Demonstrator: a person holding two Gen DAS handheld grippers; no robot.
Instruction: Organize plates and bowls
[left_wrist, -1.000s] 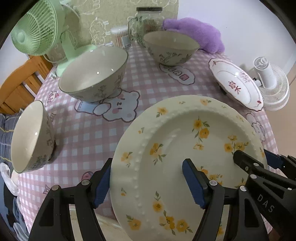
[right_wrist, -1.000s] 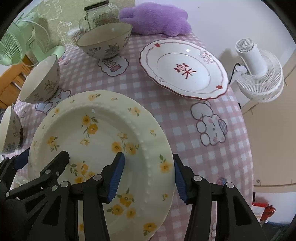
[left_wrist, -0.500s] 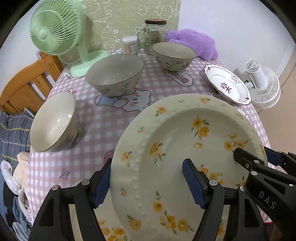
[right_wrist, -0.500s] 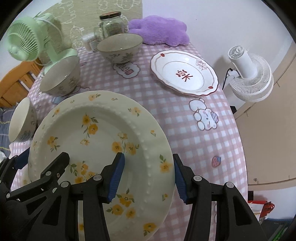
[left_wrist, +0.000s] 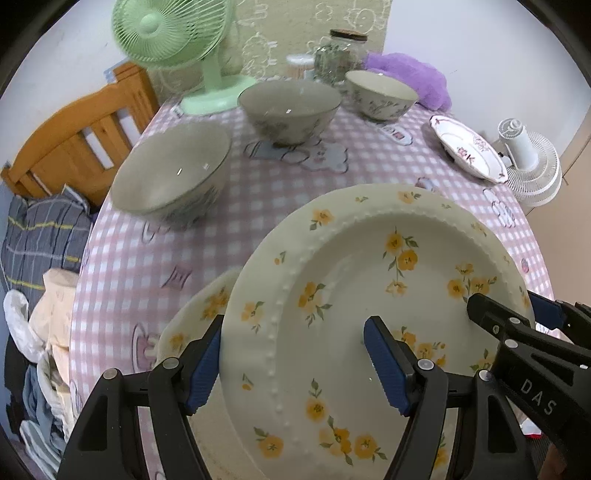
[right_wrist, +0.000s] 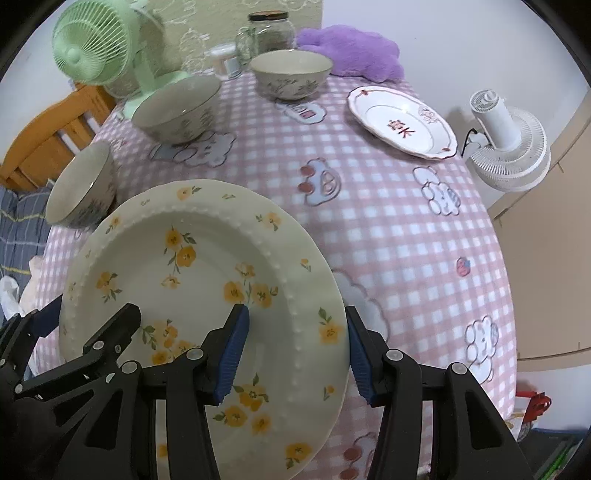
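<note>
here, glossy bead-rimmed round floral plate (left_wrist: 369, 295), ribbed blue fingers (left_wrist: 384, 363)

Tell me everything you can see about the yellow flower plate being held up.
The plate is cream, glossy like ceramic, with scattered yellow flowers and a beaded ridge inside a wide rim. It is tilted above the checked tablecloth. The left hand-held gripper clamps one edge, the right hand-held gripper the opposite edge. A second matching plate shows just beneath it.
</note>
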